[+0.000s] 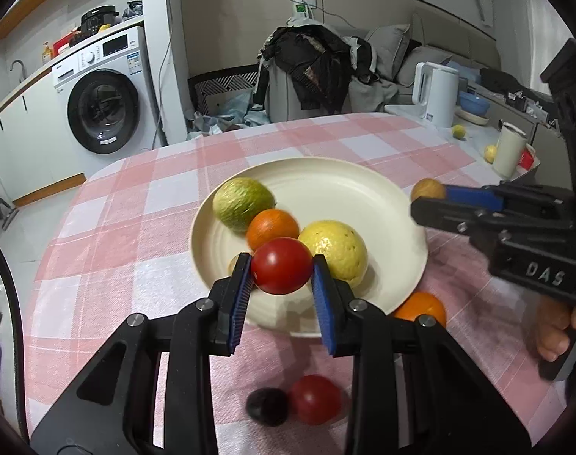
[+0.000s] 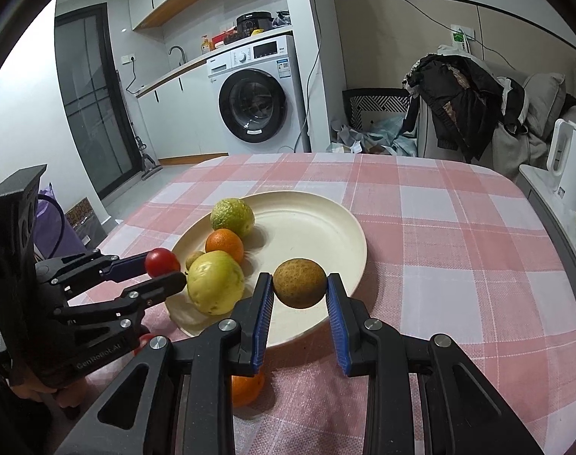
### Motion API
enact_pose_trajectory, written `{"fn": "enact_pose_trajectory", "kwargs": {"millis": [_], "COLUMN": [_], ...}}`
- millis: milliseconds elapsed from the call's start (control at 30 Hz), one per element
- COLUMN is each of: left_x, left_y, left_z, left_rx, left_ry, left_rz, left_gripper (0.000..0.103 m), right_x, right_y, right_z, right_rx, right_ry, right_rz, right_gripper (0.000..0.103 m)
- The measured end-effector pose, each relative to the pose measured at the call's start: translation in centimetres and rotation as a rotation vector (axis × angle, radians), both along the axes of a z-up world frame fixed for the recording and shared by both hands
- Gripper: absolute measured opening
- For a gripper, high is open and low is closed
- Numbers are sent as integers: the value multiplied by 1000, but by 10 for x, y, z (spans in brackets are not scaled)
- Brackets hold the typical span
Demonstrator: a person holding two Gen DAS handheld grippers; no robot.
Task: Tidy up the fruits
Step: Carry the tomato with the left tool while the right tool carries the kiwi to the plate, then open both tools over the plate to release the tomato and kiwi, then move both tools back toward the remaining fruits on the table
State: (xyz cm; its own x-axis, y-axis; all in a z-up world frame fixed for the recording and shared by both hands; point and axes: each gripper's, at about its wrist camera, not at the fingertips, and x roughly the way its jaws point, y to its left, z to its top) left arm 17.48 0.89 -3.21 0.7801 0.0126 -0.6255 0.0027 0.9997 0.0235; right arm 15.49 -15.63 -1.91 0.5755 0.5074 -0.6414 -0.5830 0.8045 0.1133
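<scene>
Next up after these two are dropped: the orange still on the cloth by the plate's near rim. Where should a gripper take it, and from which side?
Grip the loose orange across its widest middle, coming from above or from the table's near edge. It is round, so any width works, but the plate rim crowds its far side; keep the fingers along the rim, not across it.
</scene>
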Motion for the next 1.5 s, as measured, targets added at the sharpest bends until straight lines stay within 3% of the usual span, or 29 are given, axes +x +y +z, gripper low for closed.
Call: {"fn": "enact_pose_trajectory", "kwargs": {"millis": [200,600,700,733,867,1000,1100,1500], "left_x": [-2,-9,-17,-20,-46,-72,-88,-115], "left_y": [-2,13,18,19,23,23,24,8], "left_z": [5,9,13,15,26,36,41,39], "left_rx": [-15,-62,-78,-80,-86,-79,-76,-17], "left_ry": [-44,-70,-70,-72,-116,-135,-139,-111], "left_rz": [-17,41,53,58,89,106,127,87], "left_gripper": [28,29,31,38,78,86,102,102], "right_x": [2,15,14,13,7,-5,-17,-43], "right_y": [1,6,4,3,-2,-11,-17,-17], "right_z": [-1,-10,-8,-7,-3,6,13,21], "right_rx": [-1,-7,1,4,-1,-7,-3,-79], "right_ry": [0,28,19,14,0,-12,-24,-11], "right_rz": [-1,-12,-18,-18,-29,-33,-23,4], "right_gripper": [29,30,40,47,53,88,100,103]}}
